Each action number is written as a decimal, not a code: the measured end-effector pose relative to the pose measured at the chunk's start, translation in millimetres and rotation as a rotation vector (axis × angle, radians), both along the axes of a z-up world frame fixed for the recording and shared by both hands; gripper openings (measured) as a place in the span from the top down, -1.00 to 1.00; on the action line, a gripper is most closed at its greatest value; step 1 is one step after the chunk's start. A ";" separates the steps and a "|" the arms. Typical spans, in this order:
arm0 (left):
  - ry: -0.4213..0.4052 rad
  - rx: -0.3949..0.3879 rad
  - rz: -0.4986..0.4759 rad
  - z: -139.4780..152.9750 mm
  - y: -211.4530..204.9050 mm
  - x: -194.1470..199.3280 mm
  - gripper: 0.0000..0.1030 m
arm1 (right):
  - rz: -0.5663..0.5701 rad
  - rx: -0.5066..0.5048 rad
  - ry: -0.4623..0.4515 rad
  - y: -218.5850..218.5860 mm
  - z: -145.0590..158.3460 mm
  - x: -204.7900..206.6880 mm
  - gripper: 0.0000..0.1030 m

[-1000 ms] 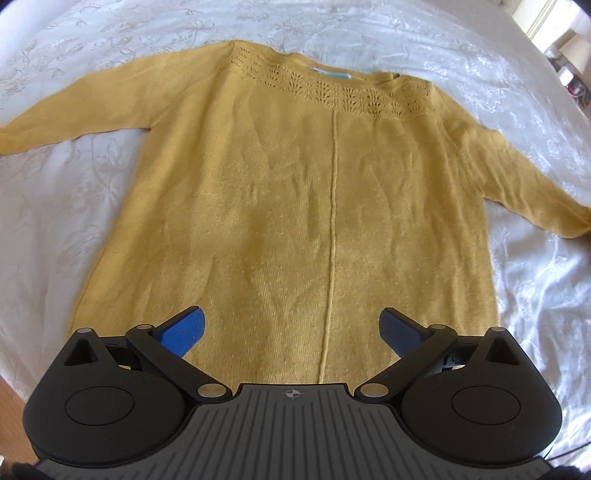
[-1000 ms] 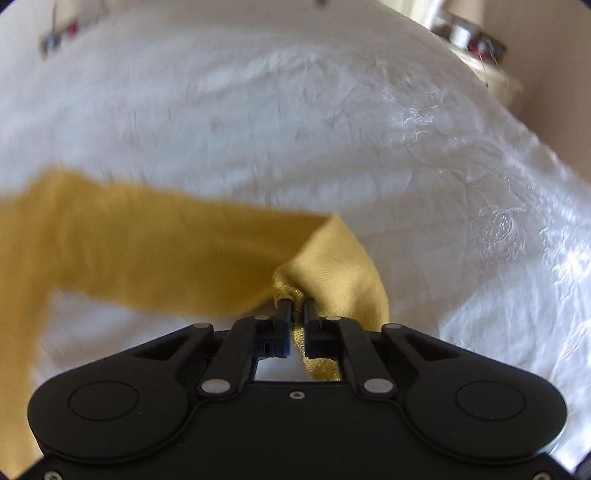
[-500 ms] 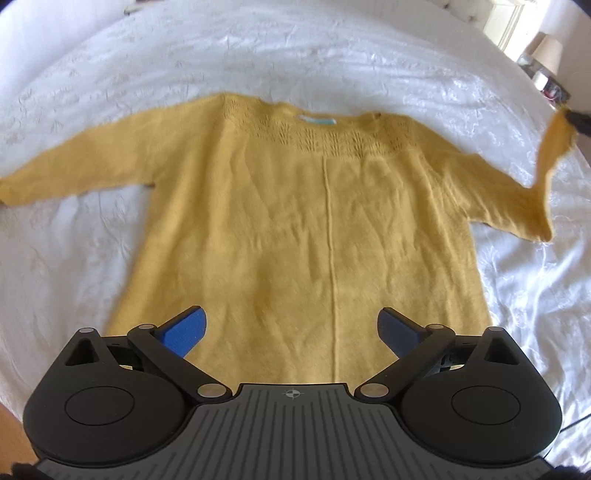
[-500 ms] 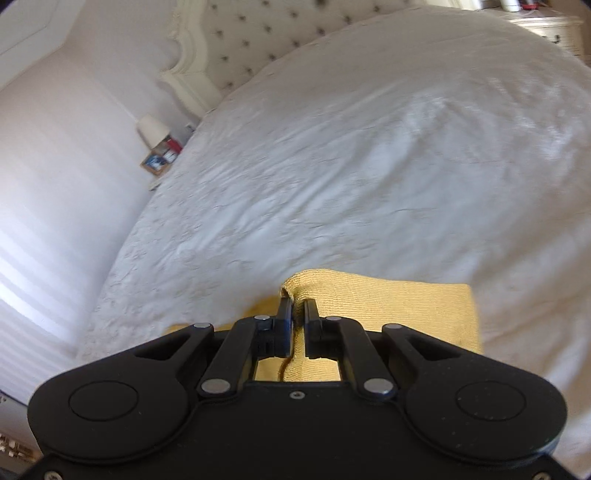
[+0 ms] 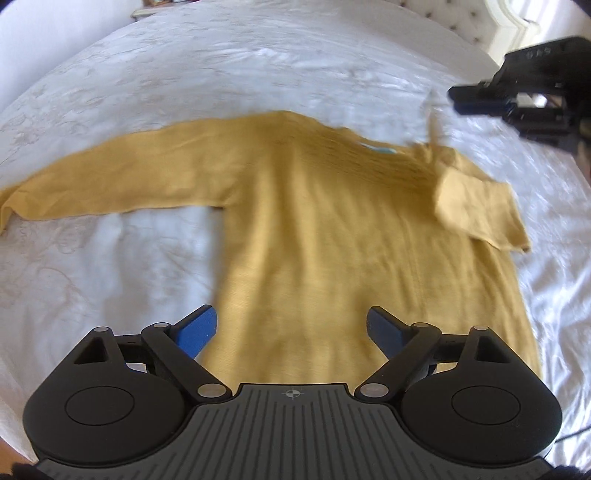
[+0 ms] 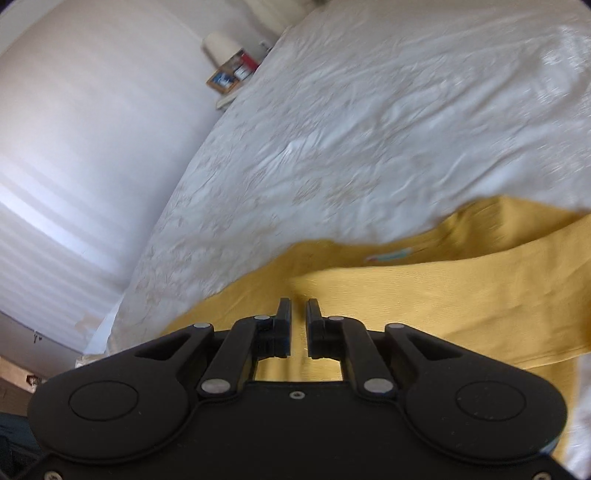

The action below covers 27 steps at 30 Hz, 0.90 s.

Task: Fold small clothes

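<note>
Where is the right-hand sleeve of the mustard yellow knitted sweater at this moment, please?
In the left wrist view the sleeve lies folded inward over the sweater's right shoulder, near the neckline, just below the right gripper.

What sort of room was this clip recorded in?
Most likely a bedroom: a yellow knit sweater lies on a bed with a white embossed bedspread, a tufted headboard behind it, and a cluttered bedside stand alongside.

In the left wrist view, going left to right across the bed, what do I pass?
Outstretched mustard-yellow knit sleeve → mustard sweater body → turquoise neck label → sleeve folded back onto the shoulder → black right tool above the white embroidered bedspread.
</note>
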<state>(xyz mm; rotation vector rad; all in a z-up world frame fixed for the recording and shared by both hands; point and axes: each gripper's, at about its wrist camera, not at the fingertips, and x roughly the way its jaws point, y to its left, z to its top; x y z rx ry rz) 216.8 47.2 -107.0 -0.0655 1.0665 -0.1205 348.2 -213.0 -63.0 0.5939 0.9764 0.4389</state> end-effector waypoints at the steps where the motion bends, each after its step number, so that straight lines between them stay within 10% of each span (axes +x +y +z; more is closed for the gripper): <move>1: -0.005 0.002 0.005 0.6 6.8 3.9 -0.68 | 0.014 -0.001 -0.002 11.7 -2.2 0.4 0.60; 6: -0.024 0.025 -0.020 2.1 21.2 24.0 -0.62 | 0.046 -0.129 -0.053 41.7 -6.3 -14.0 0.42; 15: -0.045 -0.071 -0.074 -2.1 -1.4 61.2 -0.61 | -0.010 -0.360 0.005 6.0 -35.5 -59.6 -0.99; 27: -0.013 -0.050 -0.157 -35.9 -74.7 109.3 -0.64 | -0.070 -0.470 0.160 -53.7 -85.3 -97.8 -0.99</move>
